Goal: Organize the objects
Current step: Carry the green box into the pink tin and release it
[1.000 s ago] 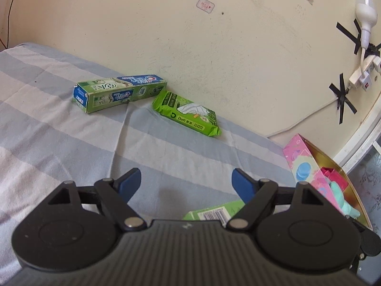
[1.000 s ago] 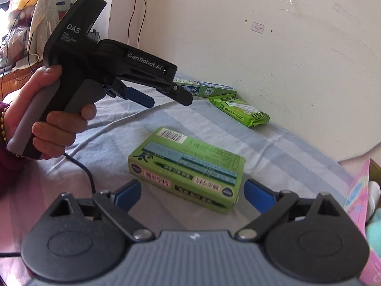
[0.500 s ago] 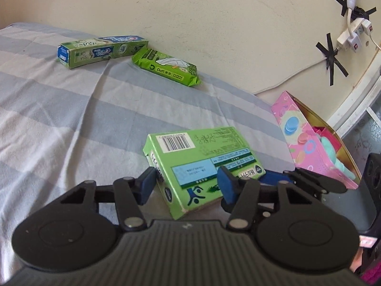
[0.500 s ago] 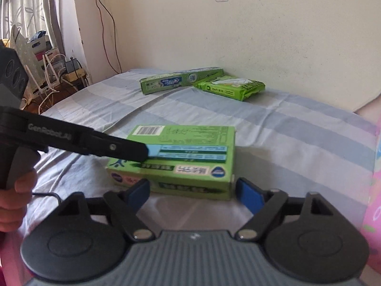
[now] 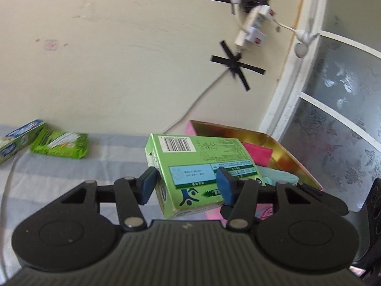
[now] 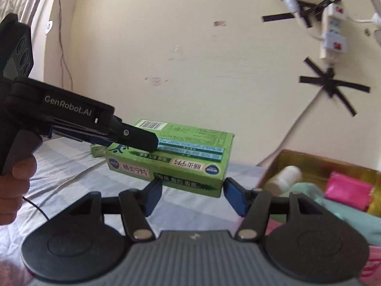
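Observation:
A green carton (image 5: pixel 202 164) hangs in the air, tilted, above the striped bed. My left gripper (image 5: pixel 187 181) is shut on its near end; in the right wrist view the left gripper (image 6: pixel 142 143) has one finger lying across the carton's top. My right gripper (image 6: pixel 191 190) sits just under the green carton (image 6: pixel 181 159). Its jaws are closing, with the carton's lower front edge between the blue pads, and a thin gap shows at the right pad. An open pink box with a gold inside (image 5: pixel 285 147) stands just behind and to the right.
The pink box (image 6: pixel 309 159) holds a white bottle (image 6: pixel 283 178), a teal item and a pink packet (image 6: pixel 347 188). A toothpaste box (image 5: pixel 16 143) and a green wipes pack (image 5: pixel 59 144) lie by the wall. A taped power strip (image 5: pixel 252 26) hangs above, beside a window.
The left gripper closed on the green carton and lifted it off the bed, swinging right toward the pink box. The right gripper's jaws narrowed around the carton and followed it up.

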